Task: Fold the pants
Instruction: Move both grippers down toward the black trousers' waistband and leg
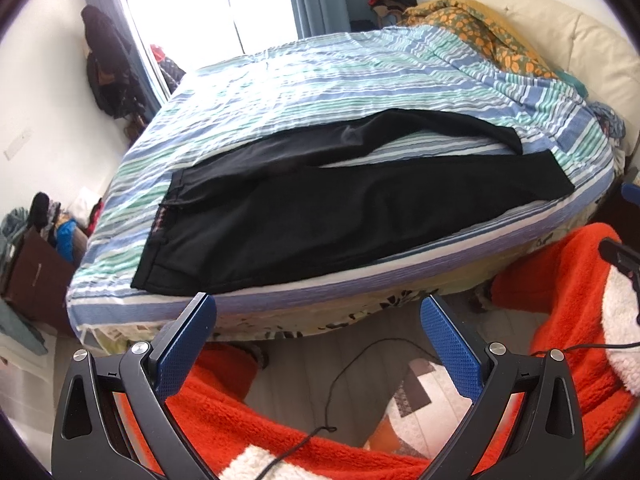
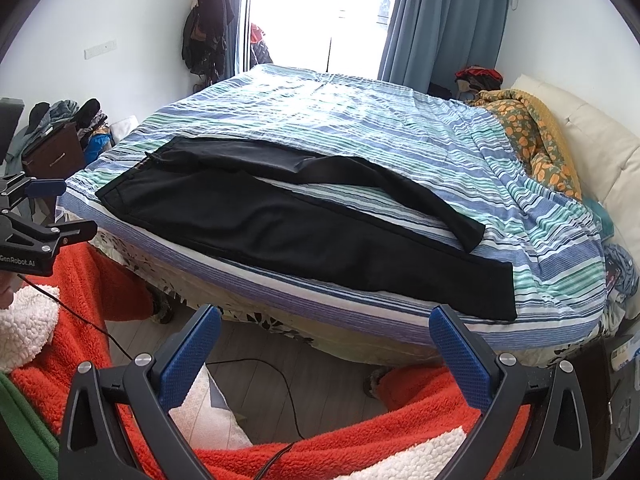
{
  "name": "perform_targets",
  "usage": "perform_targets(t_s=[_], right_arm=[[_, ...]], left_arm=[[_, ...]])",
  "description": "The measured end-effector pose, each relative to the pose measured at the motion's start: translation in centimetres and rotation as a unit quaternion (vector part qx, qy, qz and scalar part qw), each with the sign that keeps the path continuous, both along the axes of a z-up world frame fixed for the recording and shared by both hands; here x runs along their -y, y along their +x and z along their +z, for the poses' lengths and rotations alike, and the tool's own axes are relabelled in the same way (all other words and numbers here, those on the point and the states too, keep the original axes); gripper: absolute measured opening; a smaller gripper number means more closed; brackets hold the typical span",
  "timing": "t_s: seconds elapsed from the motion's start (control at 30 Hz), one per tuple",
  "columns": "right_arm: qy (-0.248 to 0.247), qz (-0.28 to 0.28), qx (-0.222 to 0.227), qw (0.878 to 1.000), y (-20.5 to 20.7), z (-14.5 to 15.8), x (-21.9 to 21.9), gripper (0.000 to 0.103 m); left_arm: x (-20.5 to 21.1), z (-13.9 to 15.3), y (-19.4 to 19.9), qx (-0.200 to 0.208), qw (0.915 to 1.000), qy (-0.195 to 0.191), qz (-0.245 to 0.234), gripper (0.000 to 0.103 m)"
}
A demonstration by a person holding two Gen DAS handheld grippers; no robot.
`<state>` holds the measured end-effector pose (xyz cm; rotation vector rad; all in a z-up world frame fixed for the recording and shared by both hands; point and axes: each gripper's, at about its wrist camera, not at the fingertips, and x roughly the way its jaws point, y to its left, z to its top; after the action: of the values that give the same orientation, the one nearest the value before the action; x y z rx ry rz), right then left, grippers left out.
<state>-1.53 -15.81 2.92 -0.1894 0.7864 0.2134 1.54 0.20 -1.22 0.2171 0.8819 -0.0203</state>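
So the pants [image 1: 320, 216] are laid out flat on the bed [image 1: 280, 80], right along the near edge, which makes sense since that's the side both arms can get to without leaning over. Waistband [image 2: 120, 184] sits toward the left end, cuffs toward the right by the pillow side. The legs are splayed in a V with a strip of striped sheet showing between them, the far leg [image 2: 360, 184] angled off on its own, so my guess is the first move is bringing one leg over onto the other. Left gripper [image 1: 318, 316] hangs short of the mattress edge with its blue pads wide apart, holding nothing. Right gripper [image 2: 324, 328] is the same deal, spread open and empty, just off the edge near the cuff [image 2: 492, 292] of the near leg. Can't really tell from these fisheye shots whether the fabric lies smooth or bunched around the crotch. Folding hasn't started yet.
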Motion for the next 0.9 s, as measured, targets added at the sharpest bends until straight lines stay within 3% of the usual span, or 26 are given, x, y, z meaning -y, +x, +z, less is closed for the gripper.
perform_targets(t_s=[0.1,0.23,0.3,0.4,0.5,0.6,0.7,0.87,0.9], right_arm=[[0.008,0.007,0.033,0.999,1.7,1.5,0.5,0.103],[0.064,0.025,0.067,0.995,4.4,2.5,1.8,0.103],[0.095,0.030,0.029,0.995,7.2,0.5,2.9,0.103],[0.096,-0.010,-0.033,0.995,11.4,-4.0,5.6,0.102],[0.064,-0.057,-0.041,0.995,15.7,-6.8,10.0,0.097],[-0.021,-0.085,-0.026,0.996,20.8,-8.8,13.2,0.093],[-0.060,-0.064,-0.041,0.995,25.8,-11.3,14.6,0.083],[-0.130,-0.039,-0.040,0.990,32.4,-16.0,13.9,0.080],[-0.144,-0.032,-0.045,0.988,33.8,-16.7,13.9,0.072]], left_arm=[[0.4,1.2,1.8,0.022,0.9994,0.024,-0.008,0.102],[0.3,2.8,4.4,0.040,0.9992,0.002,-0.001,0.102],[0.2,2.8,5.6,0.038,0.9990,-0.019,0.012,0.102],[0.2,1.2,6.5,0.011,0.9984,-0.050,0.024,0.102],[0.4,-1.1,6.4,-0.018,0.9984,-0.048,0.026,0.102],[0.6,-3.4,6.5,-0.048,0.9980,-0.030,0.029,0.102],[0.9,-4.9,7.5,-0.075,0.9962,-0.027,0.035,0.102],[2.2,-6.2,9.1,-0.097,0.9947,-0.013,0.032,0.102],[2.6,-6.4,9.6,-0.102,0.9942,-0.009,0.031,0.102]])
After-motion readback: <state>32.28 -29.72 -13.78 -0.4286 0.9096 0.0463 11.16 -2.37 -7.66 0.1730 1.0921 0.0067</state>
